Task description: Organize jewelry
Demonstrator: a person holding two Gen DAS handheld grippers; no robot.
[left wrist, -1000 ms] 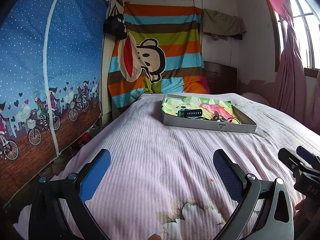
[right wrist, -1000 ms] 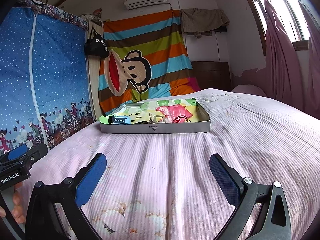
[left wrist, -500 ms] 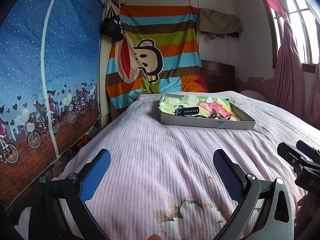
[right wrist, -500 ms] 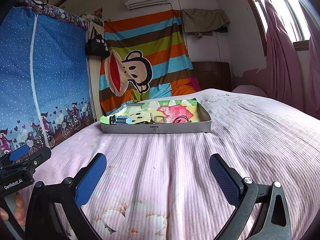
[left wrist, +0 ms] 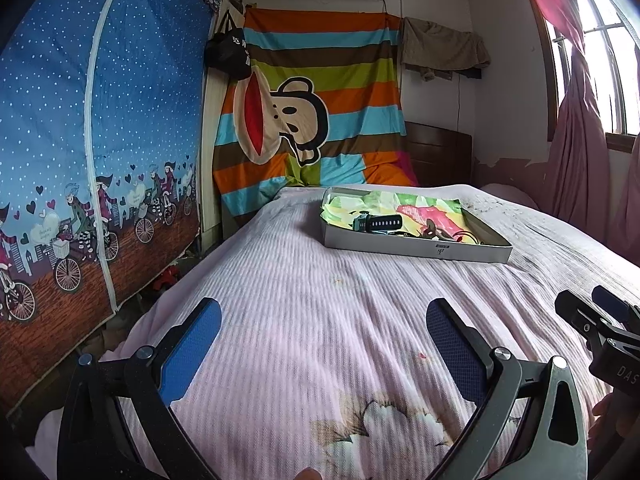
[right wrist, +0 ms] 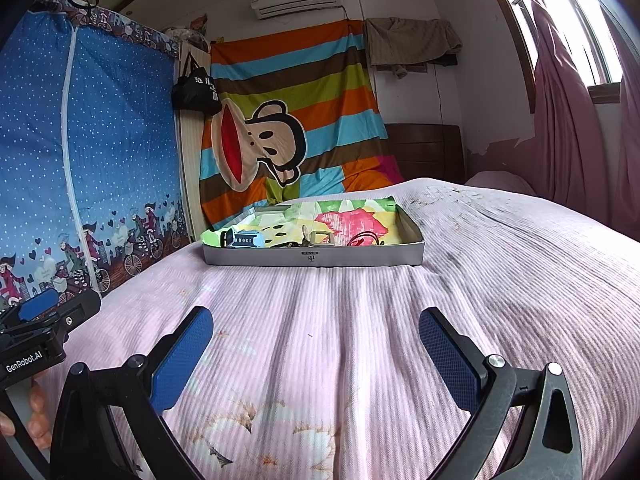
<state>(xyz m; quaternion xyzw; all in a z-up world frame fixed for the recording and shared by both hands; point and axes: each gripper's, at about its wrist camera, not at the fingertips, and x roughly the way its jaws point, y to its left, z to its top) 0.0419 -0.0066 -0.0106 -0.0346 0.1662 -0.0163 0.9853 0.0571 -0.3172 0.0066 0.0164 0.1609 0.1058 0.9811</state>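
A shallow grey box (left wrist: 420,249) lined with bright patterned paper lies far ahead on the pink bed; it also shows in the right wrist view (right wrist: 316,258). Inside it lie a dark watch (left wrist: 379,224) with a teal case (right wrist: 248,239), a metal buckle-like piece (right wrist: 321,237) and a dark cord or bracelet (right wrist: 362,239). My left gripper (left wrist: 322,344) is open and empty, low over the bedspread. My right gripper (right wrist: 316,340) is open and empty too, beside it. Each gripper shows at the other view's edge.
The pink ribbed bedspread (right wrist: 500,280) runs from the grippers to the box. A blue fabric wardrobe (left wrist: 92,140) stands along the bed's left edge. A striped monkey blanket (left wrist: 312,120) hangs behind, pink curtains (right wrist: 568,140) at the right.
The left gripper's view has tilted and shifted a little, so the box sits slightly lower and further right. The right gripper has barely moved. Both stay open.
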